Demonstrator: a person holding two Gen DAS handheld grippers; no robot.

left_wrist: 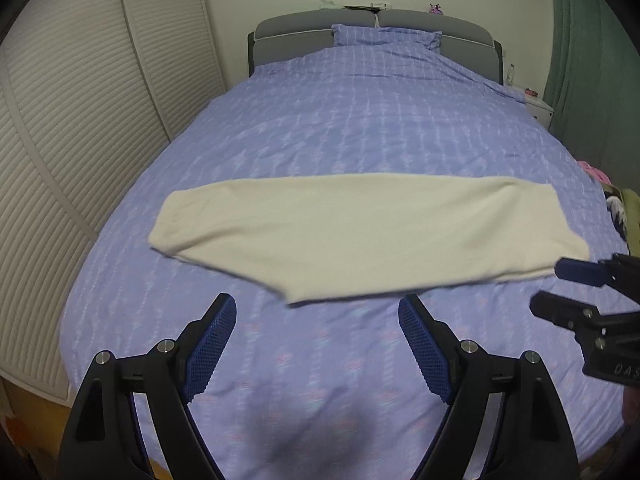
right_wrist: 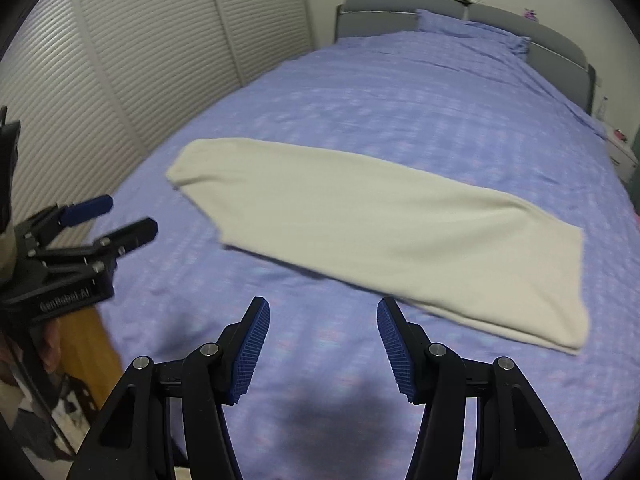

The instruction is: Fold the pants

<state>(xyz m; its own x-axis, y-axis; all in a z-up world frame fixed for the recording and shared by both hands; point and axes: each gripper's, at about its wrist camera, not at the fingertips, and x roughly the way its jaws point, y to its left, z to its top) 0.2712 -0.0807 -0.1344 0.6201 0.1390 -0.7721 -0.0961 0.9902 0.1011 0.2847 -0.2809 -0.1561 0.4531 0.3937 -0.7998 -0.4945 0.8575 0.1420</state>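
A: Status of the cream pants (left_wrist: pixel 360 224)?
B: Lying flat across the bed (left_wrist: pixel 360 120) as one long strip, legs apparently stacked lengthwise. Left gripper (left_wrist: pixel 316 320) and right gripper (right_wrist: pixel 323 322): fingers spread wide, holding nothing, hovering short of the near edge.
A: Next step?
B: Likely the crosswise fold; grip one end's corners and carry them over the other

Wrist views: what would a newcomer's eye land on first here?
First the cream pants, lying as one long band, apparently folded lengthwise, across the near half of the purple-blue bedspread. Next the two grippers: the left gripper and right gripper are both open, empty, and short of the cloth's near edge. Behind, a grey headboard with a matching pillow, and white louvred doors along the left.
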